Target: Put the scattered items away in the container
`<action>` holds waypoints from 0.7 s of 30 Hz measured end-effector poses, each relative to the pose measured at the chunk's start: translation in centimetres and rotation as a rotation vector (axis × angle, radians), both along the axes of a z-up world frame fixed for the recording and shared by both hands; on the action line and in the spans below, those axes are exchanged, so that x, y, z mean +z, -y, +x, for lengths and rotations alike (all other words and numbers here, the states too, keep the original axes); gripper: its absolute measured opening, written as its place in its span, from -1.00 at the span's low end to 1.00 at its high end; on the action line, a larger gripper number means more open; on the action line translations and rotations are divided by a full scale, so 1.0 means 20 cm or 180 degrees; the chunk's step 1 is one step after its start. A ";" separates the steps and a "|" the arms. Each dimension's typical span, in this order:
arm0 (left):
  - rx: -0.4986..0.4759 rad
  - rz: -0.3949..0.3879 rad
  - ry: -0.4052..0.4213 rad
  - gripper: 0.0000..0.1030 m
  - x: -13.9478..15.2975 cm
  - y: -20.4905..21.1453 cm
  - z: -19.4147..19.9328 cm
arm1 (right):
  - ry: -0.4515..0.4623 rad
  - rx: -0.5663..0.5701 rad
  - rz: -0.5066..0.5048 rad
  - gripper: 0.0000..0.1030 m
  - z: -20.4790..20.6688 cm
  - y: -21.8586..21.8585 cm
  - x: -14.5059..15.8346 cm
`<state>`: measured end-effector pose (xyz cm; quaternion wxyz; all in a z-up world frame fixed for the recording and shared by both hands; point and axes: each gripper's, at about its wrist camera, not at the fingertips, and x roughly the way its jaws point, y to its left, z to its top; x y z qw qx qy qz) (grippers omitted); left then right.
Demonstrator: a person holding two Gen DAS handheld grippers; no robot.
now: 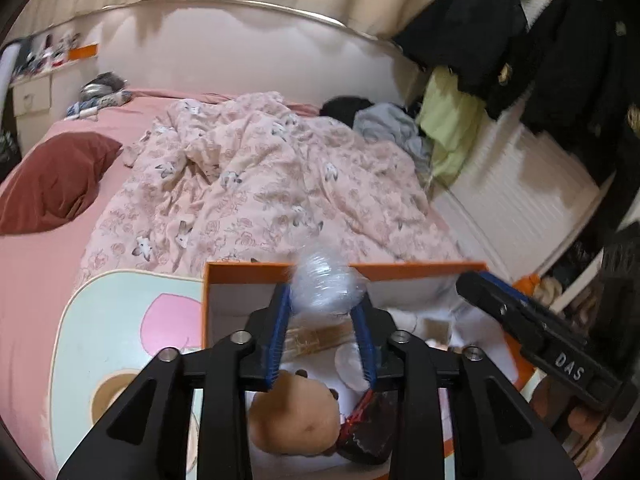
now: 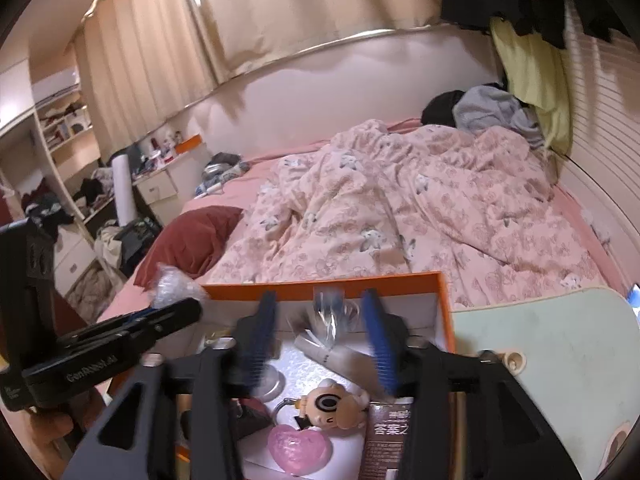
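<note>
An orange box (image 1: 248, 269) with a white inside sits on a pale green cartoon board (image 1: 100, 320) on the bed. My left gripper (image 1: 322, 296) hovers over the box with a crumpled ball of clear plastic wrap (image 1: 326, 284) blurred between its fingertips; the jaws look open. My right gripper (image 2: 320, 296) is open above the same box (image 2: 320, 285), and a small clear packet (image 2: 329, 312) is blurred in the gap, touching neither pad. Inside lie a plush doll (image 1: 296, 416), a dark book (image 2: 390, 432), a pink heart (image 2: 300, 446) and a small figure (image 2: 332, 404).
A rumpled pink floral quilt (image 1: 260, 184) covers the bed beyond the box, with a dark red pillow (image 1: 56, 180) to the left. Clothes (image 1: 452, 132) pile against the white slatted wall on the right. Cluttered shelves (image 2: 68, 148) stand at the left.
</note>
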<state>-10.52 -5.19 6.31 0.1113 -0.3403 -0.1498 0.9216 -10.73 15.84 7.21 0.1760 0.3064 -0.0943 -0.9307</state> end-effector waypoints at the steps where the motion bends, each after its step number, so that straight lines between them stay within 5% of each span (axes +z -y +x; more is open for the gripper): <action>1: 0.0007 0.0117 -0.0067 0.00 0.01 0.02 0.02 | -0.0036 -0.0036 -0.0035 0.16 0.01 -0.02 0.01; 2: 0.0018 0.0197 -0.0120 0.30 0.02 0.04 0.03 | -0.0069 -0.0058 -0.0076 0.16 0.02 -0.04 0.02; 3: 0.0046 0.0299 -0.0205 0.37 0.03 0.06 0.05 | -0.0115 -0.0081 -0.0140 0.16 0.03 -0.06 0.04; 6: 0.0100 0.0515 -0.0536 0.40 0.09 0.11 0.11 | -0.0302 -0.0174 -0.0308 0.28 0.07 -0.11 0.09; 13: 0.0324 0.0488 -0.1298 0.59 0.21 0.15 0.29 | -0.0692 -0.0330 -0.0196 0.71 0.17 -0.10 0.16; 18: 0.0326 0.0600 -0.0736 0.59 0.21 0.16 0.29 | -0.0229 -0.0448 0.0214 0.75 0.20 -0.02 0.11; 21: 0.0151 0.0691 -0.0680 0.59 0.21 0.15 0.36 | -0.0193 -0.0405 0.0419 0.75 0.27 0.01 0.08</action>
